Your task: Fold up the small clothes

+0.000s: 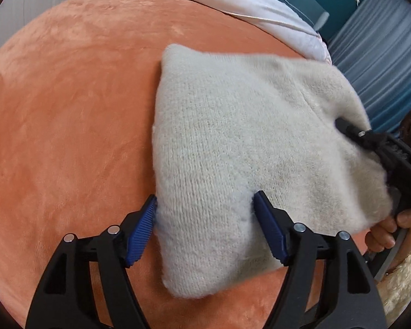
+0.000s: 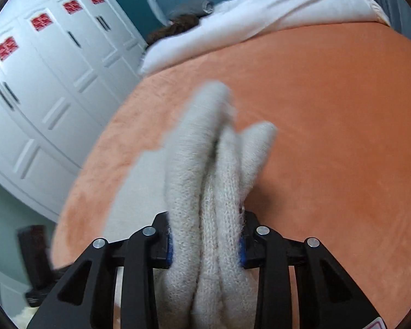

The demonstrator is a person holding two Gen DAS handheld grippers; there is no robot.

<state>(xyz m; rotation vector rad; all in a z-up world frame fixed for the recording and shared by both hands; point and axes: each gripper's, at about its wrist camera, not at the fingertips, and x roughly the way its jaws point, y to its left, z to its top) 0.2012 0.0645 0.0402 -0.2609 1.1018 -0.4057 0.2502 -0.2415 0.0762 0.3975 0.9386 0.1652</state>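
the cream knit garment [image 1: 233, 137] lies on the orange blanket [image 1: 68, 109], soft, light, floppy; left gripper [image 1: 205, 224] spread apart around its 6 o'clock corner, pads barely touching; right gripper [image 2: 205, 244] clamped on bunched folds; grip thick edges.

A home bedroom: orange-blanketed bed [image 2: 328, 109], white pillow [image 2: 260, 8], white panelled wardrobe [image 2: 41, 87].

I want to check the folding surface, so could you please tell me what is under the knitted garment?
The knitted garment lies on the orange blanket, which shows all around it. Whatever is directly beneath the garment is covered.
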